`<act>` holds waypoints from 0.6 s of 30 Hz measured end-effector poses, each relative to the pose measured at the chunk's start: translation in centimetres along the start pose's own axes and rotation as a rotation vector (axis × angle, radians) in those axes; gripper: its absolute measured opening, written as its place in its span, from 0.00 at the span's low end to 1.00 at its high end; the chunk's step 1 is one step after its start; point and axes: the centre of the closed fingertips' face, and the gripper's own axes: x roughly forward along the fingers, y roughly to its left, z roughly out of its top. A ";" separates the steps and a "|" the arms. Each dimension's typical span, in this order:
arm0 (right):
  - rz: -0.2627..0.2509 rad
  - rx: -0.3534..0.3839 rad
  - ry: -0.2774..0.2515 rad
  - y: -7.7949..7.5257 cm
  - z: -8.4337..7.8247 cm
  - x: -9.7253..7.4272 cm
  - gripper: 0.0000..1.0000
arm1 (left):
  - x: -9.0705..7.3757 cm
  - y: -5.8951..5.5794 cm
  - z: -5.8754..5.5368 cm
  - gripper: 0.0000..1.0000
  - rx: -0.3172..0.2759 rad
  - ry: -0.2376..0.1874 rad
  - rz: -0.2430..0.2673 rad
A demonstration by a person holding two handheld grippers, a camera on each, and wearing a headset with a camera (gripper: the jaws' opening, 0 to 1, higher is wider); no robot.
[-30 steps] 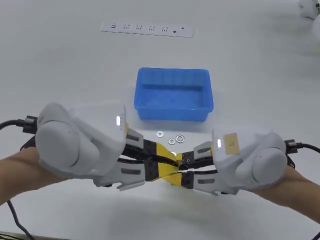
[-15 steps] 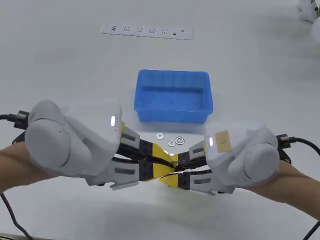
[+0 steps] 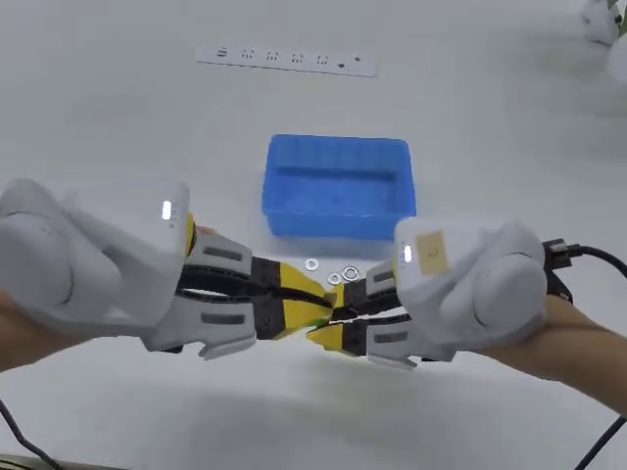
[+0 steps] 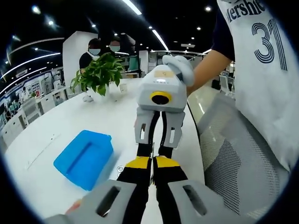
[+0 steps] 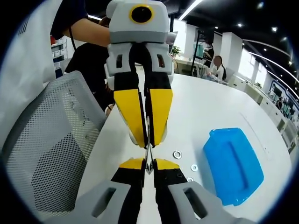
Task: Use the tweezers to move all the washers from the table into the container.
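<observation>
The blue container (image 3: 338, 186) sits mid-table, with three washers (image 3: 335, 279) lying just in front of it. My left gripper (image 3: 318, 308) and right gripper (image 3: 330, 328) meet tip to tip above the table, nearer me than the washers. In the right gripper view, thin metal tweezers (image 5: 147, 156) run between my right gripper (image 5: 149, 164) and the facing left gripper (image 5: 147, 140), and both pairs of jaws are shut on them. The washers (image 5: 177, 154) and container (image 5: 232, 165) lie to the right. In the left gripper view, my left gripper (image 4: 153, 161) faces the right one, with the container (image 4: 84, 158) on the left.
A white power strip (image 3: 284, 59) lies at the far side of the table. A potted plant (image 4: 100, 74) stands further along the table. A mesh chair (image 5: 51, 140) and the person's body are at the near edge. Cables trail from both grippers.
Both grippers have lifted with their tips still together. The left one has come up and closer to the headset, and the right has shifted slightly up. Washers and container have not moved.
</observation>
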 end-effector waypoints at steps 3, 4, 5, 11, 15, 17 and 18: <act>-0.002 0.025 -0.001 0.0 -0.2 -0.1 0.08 | 0.1 0.2 0.0 0.05 -0.019 0.000 0.018; -0.002 0.029 -0.004 0.0 -0.2 -0.1 0.08 | 0.2 0.2 0.0 0.05 -0.020 -0.001 0.021; -0.003 0.030 -0.005 0.1 -0.3 -0.2 0.08 | 0.2 0.1 0.1 0.05 -0.049 -0.004 0.029; -0.005 0.046 -0.014 0.1 -0.2 -0.3 0.08 | 0.6 0.3 0.4 0.06 -0.097 -0.018 0.035; -0.039 0.023 -0.005 -0.9 -0.5 -0.4 0.08 | 0.8 1.0 0.4 0.06 -0.086 -0.021 0.040; -0.053 0.022 -0.014 -1.5 -0.3 -0.6 0.08 | 0.7 1.4 0.6 0.06 -0.069 -0.032 0.042; -0.066 0.013 -0.016 -1.8 -0.2 -0.6 0.08 | 0.7 1.7 0.7 0.06 -0.067 -0.036 0.050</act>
